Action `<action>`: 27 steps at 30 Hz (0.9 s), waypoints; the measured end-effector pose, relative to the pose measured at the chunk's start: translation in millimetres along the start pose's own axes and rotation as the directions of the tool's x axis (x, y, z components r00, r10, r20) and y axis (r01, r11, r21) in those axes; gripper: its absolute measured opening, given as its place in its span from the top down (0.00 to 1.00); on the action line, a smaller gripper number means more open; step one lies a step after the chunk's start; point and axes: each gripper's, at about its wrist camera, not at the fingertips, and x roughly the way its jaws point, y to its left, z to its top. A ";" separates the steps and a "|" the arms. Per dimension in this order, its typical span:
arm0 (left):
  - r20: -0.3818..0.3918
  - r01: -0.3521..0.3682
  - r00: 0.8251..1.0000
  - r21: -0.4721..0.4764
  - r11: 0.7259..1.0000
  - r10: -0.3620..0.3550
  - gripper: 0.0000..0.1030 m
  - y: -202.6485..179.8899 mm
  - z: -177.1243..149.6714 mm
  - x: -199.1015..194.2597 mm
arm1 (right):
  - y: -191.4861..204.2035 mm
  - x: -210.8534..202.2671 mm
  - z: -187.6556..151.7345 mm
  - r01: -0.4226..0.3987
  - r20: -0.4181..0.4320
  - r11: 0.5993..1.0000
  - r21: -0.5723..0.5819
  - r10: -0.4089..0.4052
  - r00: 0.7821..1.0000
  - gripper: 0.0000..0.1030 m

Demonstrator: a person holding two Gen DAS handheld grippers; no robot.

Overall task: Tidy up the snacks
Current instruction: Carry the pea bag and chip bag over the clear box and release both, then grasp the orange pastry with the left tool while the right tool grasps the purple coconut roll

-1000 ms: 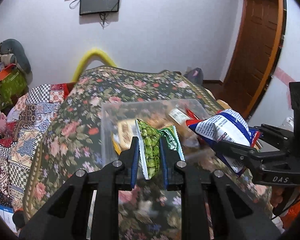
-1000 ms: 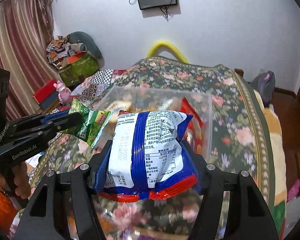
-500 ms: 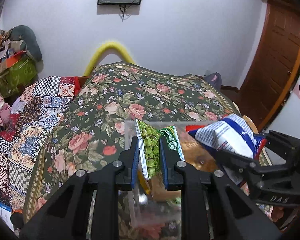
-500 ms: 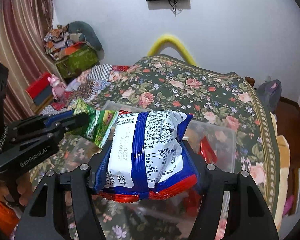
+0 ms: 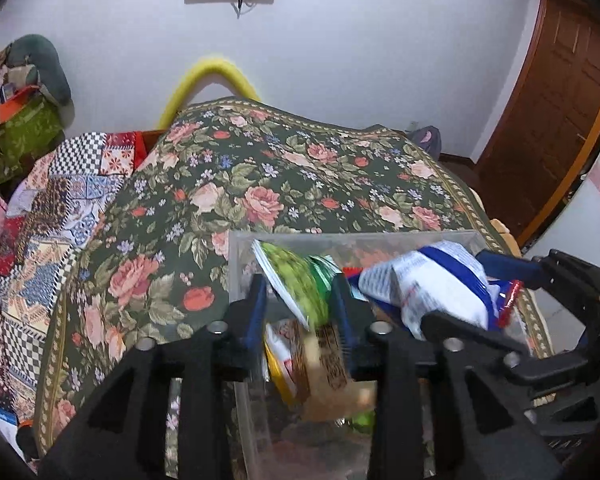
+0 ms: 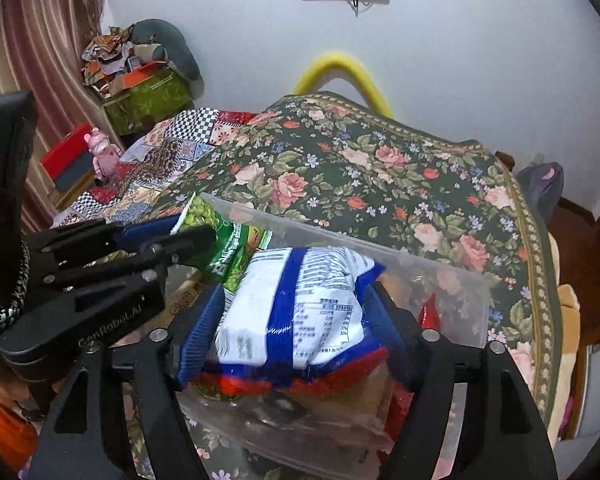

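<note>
A clear plastic box (image 5: 380, 238) (image 6: 452, 276) with several snack packs inside stands on the floral cloth. My left gripper (image 5: 300, 300) is open over the box; the green pea packet (image 5: 296, 276) tilts loose and blurred between its spread pads. The packet (image 6: 220, 236) and left gripper (image 6: 172, 236) also show in the right wrist view. My right gripper (image 6: 296, 312) holds a white, blue and red snack bag (image 6: 296, 308) (image 5: 432, 284) over the box; the bag looks blurred and the pads stand wide, just touching it.
The floral cloth (image 5: 268, 184) covers the table beyond the box. A patchwork cloth (image 5: 48, 208) lies at left. A yellow curved tube (image 5: 216, 80) stands behind. A wooden door (image 5: 552, 120) is at right. Clutter and a green bag (image 6: 148, 96) are at far left.
Both grippers came down over the box. The left jaws spread and the green pea packet tipped loose. The right jaws widened around the blue and white bag.
</note>
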 end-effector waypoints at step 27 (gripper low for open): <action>-0.041 0.038 0.999 0.135 0.990 -0.033 0.38 -63.3 -159.1 -136.1 | -12.7 -123.3 -173.2 0.052 -0.022 0.996 0.074 -0.050 0.998 0.29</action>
